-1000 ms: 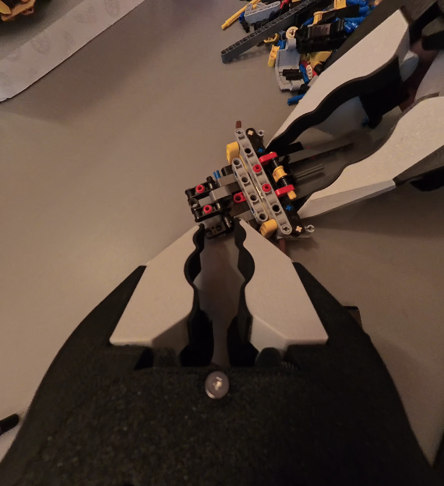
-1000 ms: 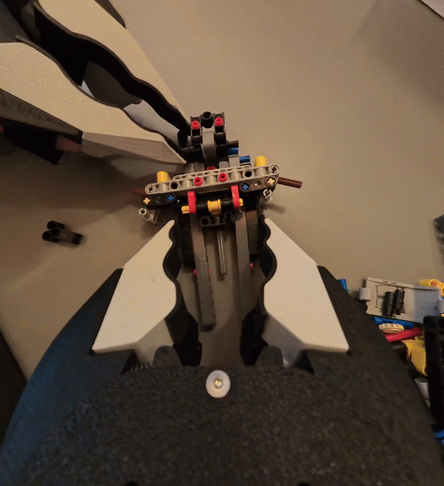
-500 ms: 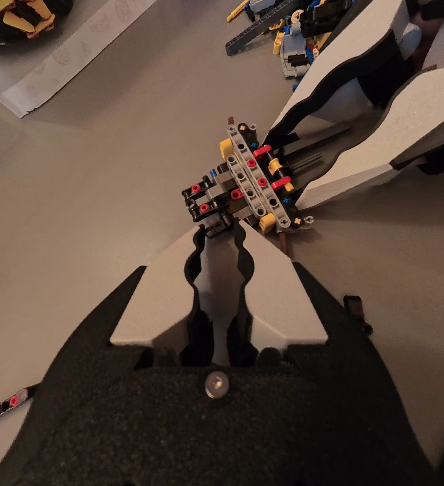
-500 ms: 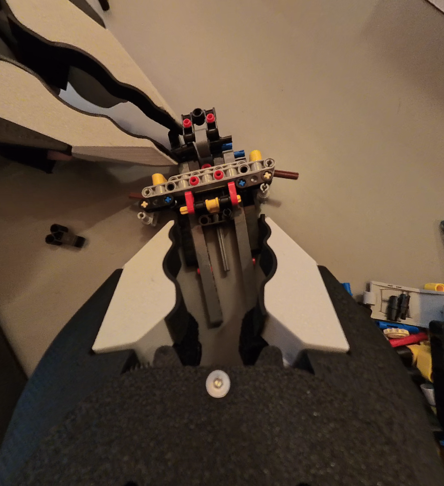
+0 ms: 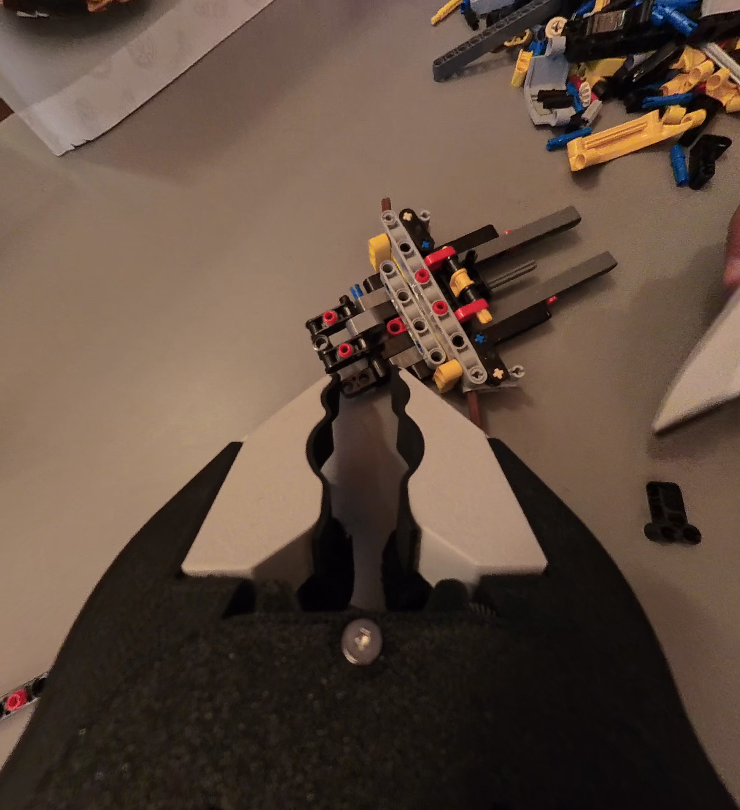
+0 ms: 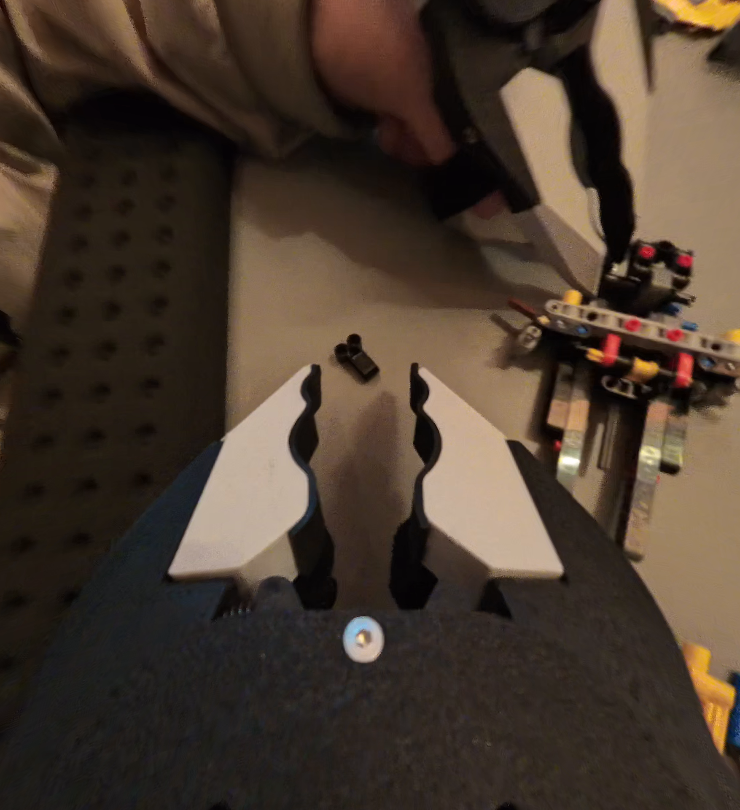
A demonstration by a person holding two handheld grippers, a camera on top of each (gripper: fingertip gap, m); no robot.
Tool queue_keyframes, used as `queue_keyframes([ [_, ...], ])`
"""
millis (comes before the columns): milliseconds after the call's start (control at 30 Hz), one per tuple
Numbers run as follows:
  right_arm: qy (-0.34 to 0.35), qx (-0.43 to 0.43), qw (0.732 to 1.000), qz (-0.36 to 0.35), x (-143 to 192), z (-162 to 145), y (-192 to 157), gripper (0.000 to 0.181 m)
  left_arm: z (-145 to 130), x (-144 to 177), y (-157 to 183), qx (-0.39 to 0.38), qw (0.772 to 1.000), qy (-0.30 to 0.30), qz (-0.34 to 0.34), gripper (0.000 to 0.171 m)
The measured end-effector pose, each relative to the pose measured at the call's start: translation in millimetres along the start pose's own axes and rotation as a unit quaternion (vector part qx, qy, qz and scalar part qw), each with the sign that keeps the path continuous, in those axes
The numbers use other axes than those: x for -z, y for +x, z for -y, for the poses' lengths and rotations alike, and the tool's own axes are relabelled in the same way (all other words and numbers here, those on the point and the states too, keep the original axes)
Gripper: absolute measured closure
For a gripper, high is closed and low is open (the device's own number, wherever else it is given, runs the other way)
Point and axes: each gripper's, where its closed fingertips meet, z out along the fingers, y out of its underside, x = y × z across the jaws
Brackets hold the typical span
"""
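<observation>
Left claw [image 5: 363,379]: pinched on the brick assembly's [image 5: 429,302] black end, mid-frame.
Right claw [image 6: 364,372]: parted, empty, just short of a small black connector [image 6: 356,360].
Counter [image 5: 184,263]: loose brick pile [image 5: 622,65] upper right.

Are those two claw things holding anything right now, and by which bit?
The left gripper pinches the brick assembly by a small black connector at its near end. The right gripper is open and empty, near a loose black piece.

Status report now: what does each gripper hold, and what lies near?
Left gripper shut on brick assembly, at its black end. Right gripper open, empty, small black connector just ahead. Loose brick pile beyond.
</observation>
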Motion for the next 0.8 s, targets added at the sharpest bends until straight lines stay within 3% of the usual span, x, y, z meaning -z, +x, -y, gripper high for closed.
queue_keyframes([
  [200,-0.036,0.003,0.999,0.033,-21.4,-4.2,-7.9,0.147,-0.5,-0.1,0.0,-0.004,1.0,0.002,0.0,0.149],
  [267,-0.049,0.026,0.998,0.002,-21.3,-6.6,-2.4,0.169,-1.1,0.3,-0.1,-0.008,1.0,0.001,0.003,0.149],
  [333,-0.049,0.051,0.996,-0.054,-14.6,-5.8,7.3,0.174,-1.7,0.7,-0.3,-0.015,1.0,0.001,0.005,0.149],
  [400,-0.027,0.037,0.989,-0.142,11.3,-5.2,33.8,0.174,-2.4,1.4,-1.2,-0.022,1.0,0.0,0.007,0.149],
  [467,0.004,-0.033,0.968,-0.249,61.1,-16.1,74.4,0.175,-3.5,2.5,-3.5,-0.027,1.0,0.0,0.008,0.149],
  [533,0.024,-0.127,0.928,-0.349,118.0,-44.9,112.8,0.174,-4.7,3.8,-5.0,-0.031,1.0,-0.002,0.004,0.149],
  [600,-0.012,-0.187,0.891,-0.414,154.6,-85.2,135.4,0.175,-5.9,5.2,-6.3,-0.027,1.0,-0.005,0.0,0.149],
  [700,-0.065,-0.235,0.868,-0.431,161.3,-124.1,144.8,0.173,-6.4,6.0,-6.8,-0.036,0.999,-0.003,0.002,0.149],
  [800,-0.016,-0.223,0.871,-0.438,161.5,-104.5,142.5,0.165,-4.6,7.3,-6.4,-0.094,0.996,0.01,0.001,0.15],
])
